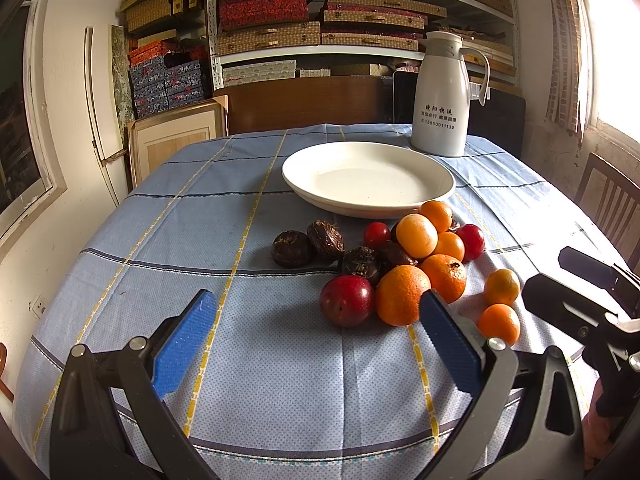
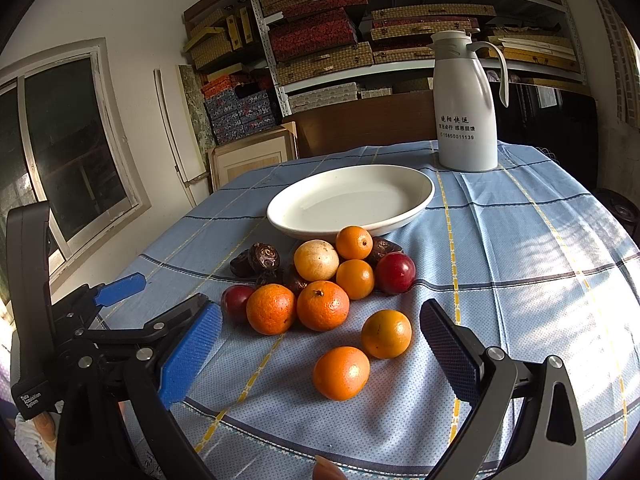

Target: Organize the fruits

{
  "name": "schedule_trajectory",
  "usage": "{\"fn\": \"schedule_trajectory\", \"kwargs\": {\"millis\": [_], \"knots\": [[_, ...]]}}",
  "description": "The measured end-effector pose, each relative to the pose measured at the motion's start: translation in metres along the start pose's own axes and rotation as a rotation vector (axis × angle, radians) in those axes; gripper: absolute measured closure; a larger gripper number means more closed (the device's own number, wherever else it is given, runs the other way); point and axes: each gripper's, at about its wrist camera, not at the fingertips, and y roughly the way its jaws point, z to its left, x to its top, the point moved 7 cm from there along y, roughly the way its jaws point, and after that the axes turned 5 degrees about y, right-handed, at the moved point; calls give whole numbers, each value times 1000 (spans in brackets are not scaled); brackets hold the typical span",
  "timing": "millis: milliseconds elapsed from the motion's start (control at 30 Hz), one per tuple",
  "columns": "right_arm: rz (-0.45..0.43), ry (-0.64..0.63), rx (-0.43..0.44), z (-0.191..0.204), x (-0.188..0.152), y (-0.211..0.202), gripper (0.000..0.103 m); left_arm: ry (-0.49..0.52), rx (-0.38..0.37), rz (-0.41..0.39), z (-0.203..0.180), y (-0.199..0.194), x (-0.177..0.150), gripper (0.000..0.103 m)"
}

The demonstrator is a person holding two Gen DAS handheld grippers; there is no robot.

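A pile of fruit lies on the blue checked tablecloth in front of an empty white plate (image 1: 368,178), also in the right wrist view (image 2: 350,200). It holds several oranges (image 1: 402,295) (image 2: 342,372), red plums (image 1: 347,300) (image 2: 395,273) and dark brown water chestnuts (image 1: 292,249) (image 2: 264,258). My left gripper (image 1: 318,308) is open and empty, just short of the pile. My right gripper (image 2: 320,324) is open and empty, with two loose oranges (image 2: 386,334) between its blue pads.
A white thermos jug (image 1: 442,96) (image 2: 466,108) stands behind the plate. Shelves with boxes fill the back wall. A wooden chair (image 1: 608,196) stands at the table's right. The other gripper shows at each view's edge (image 1: 592,300) (image 2: 116,290).
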Motion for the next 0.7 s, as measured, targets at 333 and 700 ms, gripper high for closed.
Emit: {"fn": "schedule_trajectory", "kwargs": {"millis": [333, 700], "knots": [[1, 0, 0, 0, 0, 0, 3, 0, -3, 5, -1, 2, -3, 4], [13, 3, 3, 2, -7, 5, 3, -2, -7, 14, -2, 1, -6, 4]]}}
